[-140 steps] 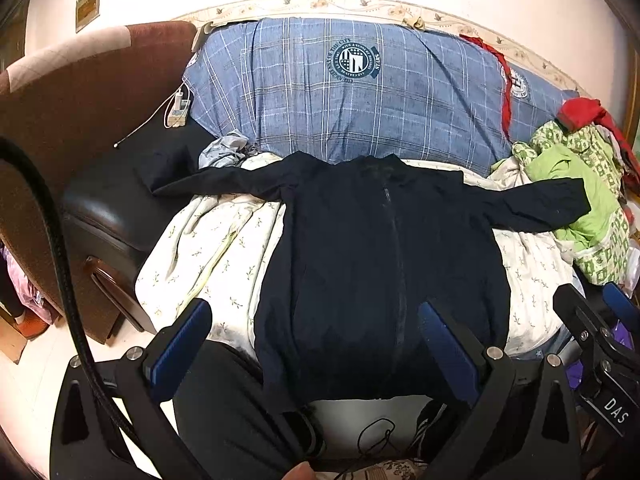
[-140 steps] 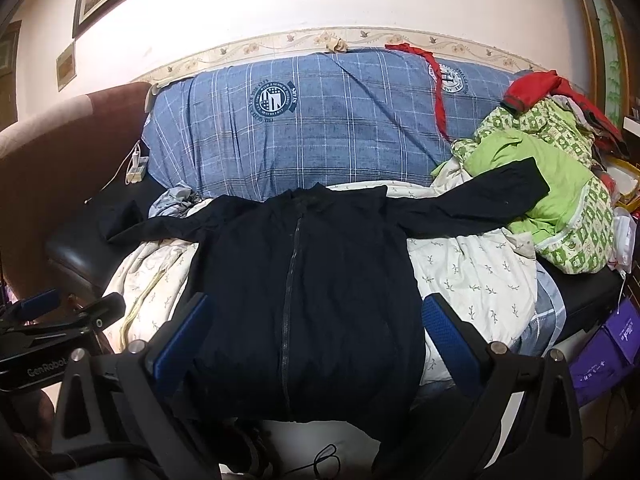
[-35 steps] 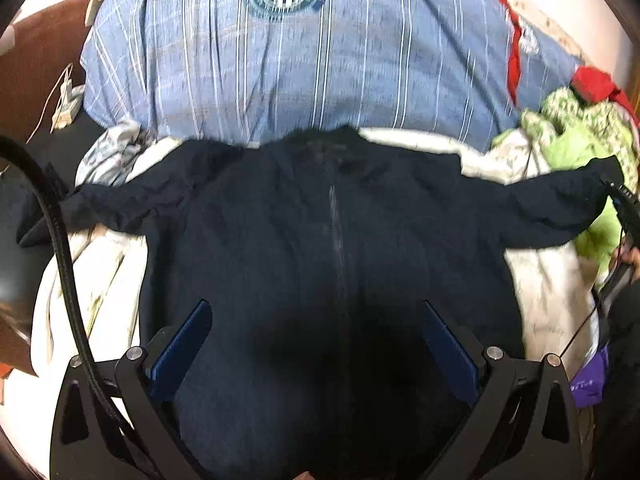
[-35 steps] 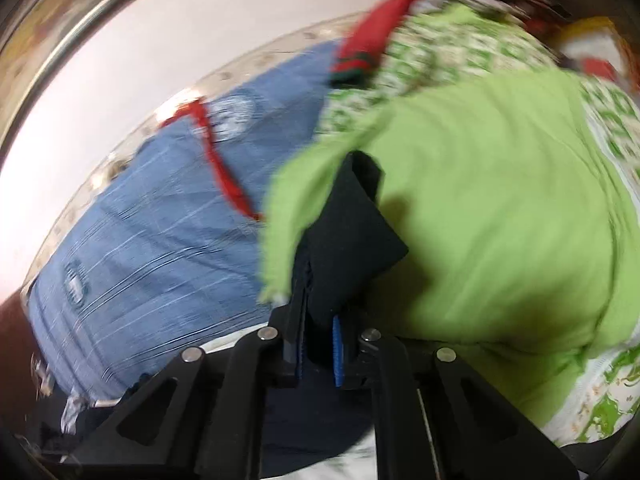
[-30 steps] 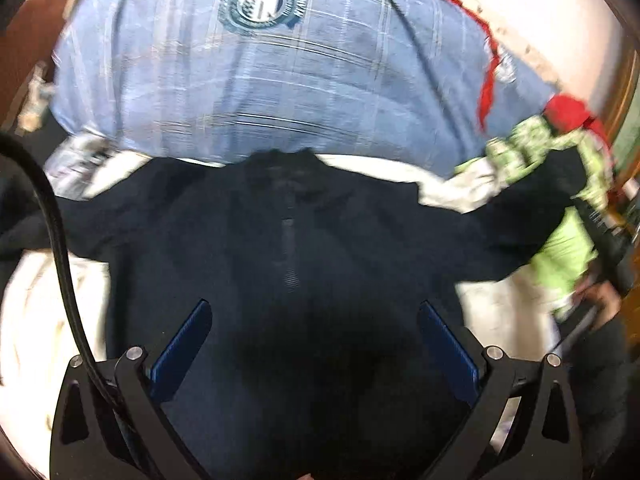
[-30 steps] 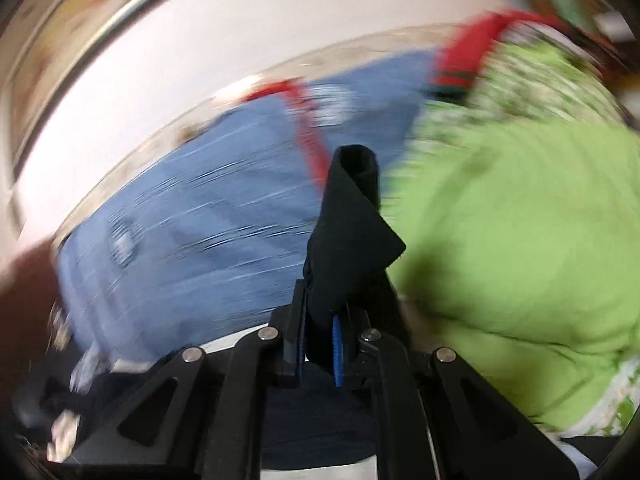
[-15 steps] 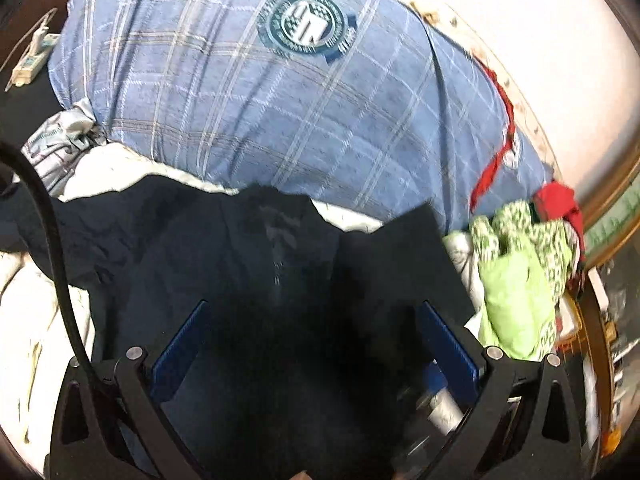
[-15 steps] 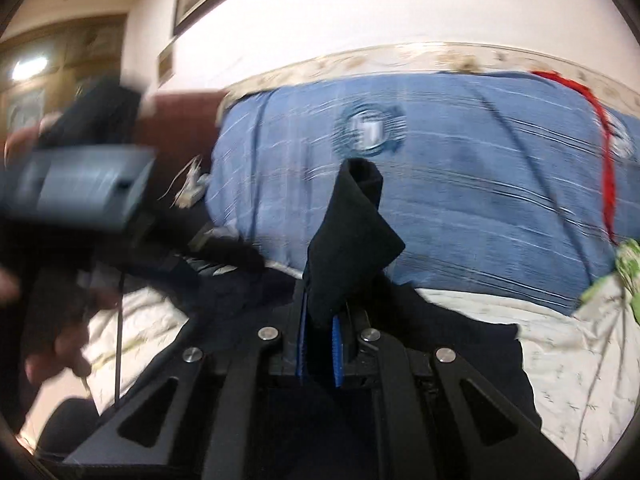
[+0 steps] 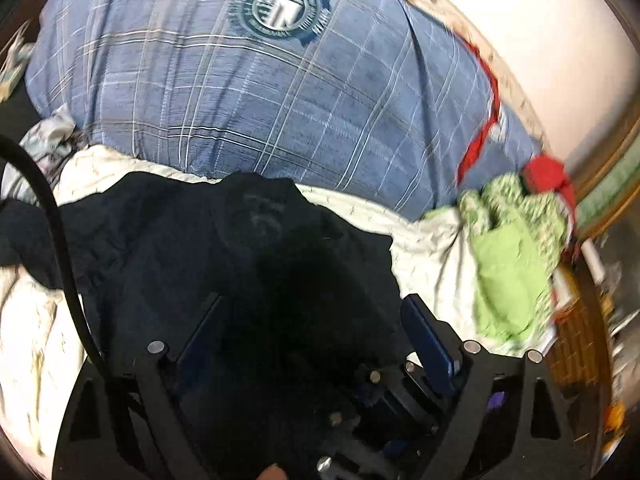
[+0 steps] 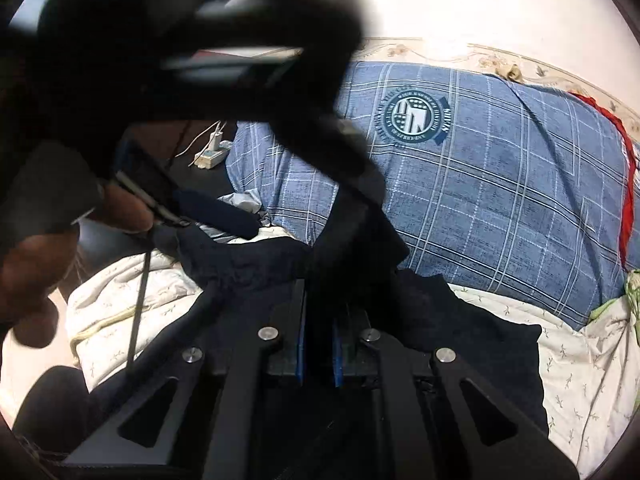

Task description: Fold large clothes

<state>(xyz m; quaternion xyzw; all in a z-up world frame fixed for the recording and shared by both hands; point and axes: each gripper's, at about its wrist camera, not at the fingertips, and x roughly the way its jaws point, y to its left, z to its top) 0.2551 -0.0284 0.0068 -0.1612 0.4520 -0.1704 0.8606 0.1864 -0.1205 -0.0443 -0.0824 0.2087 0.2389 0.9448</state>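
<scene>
Jacket [image 9: 224, 248]: dark navy, lay spread on the pale floral sheet [image 9: 428, 240], collar toward the blue plaid quilt [image 9: 240, 92]; its own left sleeve trailed off toward the frame's left edge.
Right sleeve [image 10: 360, 232]: was lifted over the jacket's body, rising straight up from between the right hand-held gripper's pads.
Right hand-held gripper [image 10: 318, 354]: was clamped tight on that sleeve, blue pads nearly touching with only the dark cloth between them.
Left hand-held gripper [image 9: 312, 332]: was spread wide above the jacket's lower front, holding nothing; its blue pads [image 9: 426, 338] stood well apart.
Left view, lower middle: another black gripper body showed low between the pads.
Green clothes [image 9: 508, 264]: were heaped at the sheet's right edge, with a red garment [image 9: 548, 174] above them.
Power strip [image 10: 210, 154]: white, lay on a dark surface left of the quilt.
Right view, upper left: a blurred black gripper body and a hand covered that corner.
</scene>
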